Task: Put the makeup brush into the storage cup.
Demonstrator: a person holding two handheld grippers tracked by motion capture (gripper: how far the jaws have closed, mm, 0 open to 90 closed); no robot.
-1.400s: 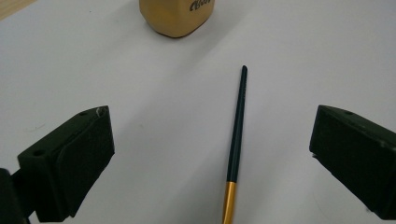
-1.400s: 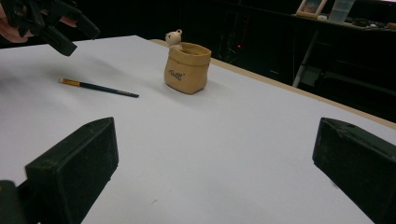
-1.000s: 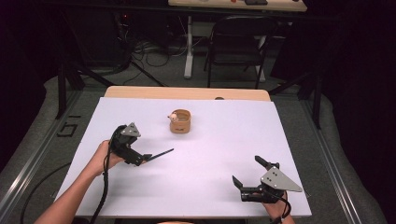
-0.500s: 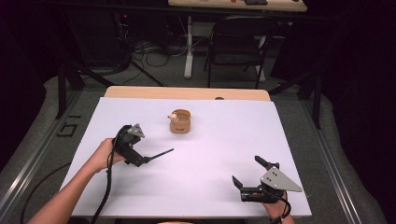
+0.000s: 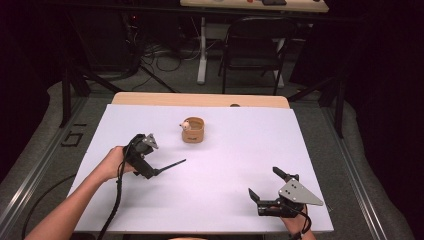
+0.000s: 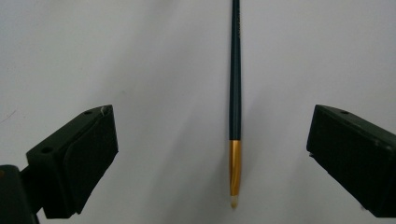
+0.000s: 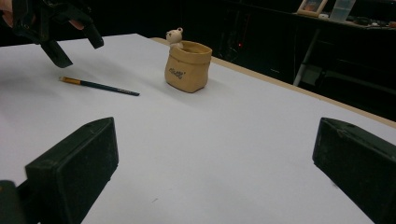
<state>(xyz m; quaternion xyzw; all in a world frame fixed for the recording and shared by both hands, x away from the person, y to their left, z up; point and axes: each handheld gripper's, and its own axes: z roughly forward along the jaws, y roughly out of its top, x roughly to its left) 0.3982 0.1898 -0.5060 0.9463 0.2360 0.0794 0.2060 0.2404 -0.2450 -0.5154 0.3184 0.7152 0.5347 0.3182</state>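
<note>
High view first: the left gripper (image 5: 150, 167) sits over the near end of a dark green pencil (image 5: 172, 163) lying flat on the white table (image 5: 225, 200), and that pencil is a little way toward the person from the small tan cup (image 5: 193, 129) with the bear face on its rim. Everything below I'm placing relative to that cup.

Left gripper view looks straight down at the pencil (image 6: 235, 107), gold ferrule and eraser tip between the two jaws, with lots of daylight on both sides. So the jaws are spread wide and nothing is pinched yet. The pencil runs off to the jaws' right of centre, closer to the right jaw.

The right gripper (image 5: 267, 192) is well away from the cup, down at the near right corner, jaws also apart and holding nothing. From its view you can see the cup (image 7: 187, 65) standing upright and looking empty, the pencil (image 7: 99, 86) lying in front of it, and the left gripper (image 7: 65, 39) hanging just above the gold end.

My read on progress: basically the start. Lined up for the grab, but the pickup isn't done, and if the pencil is meant for the cup, the lift, carry and drop are all left.
</note>
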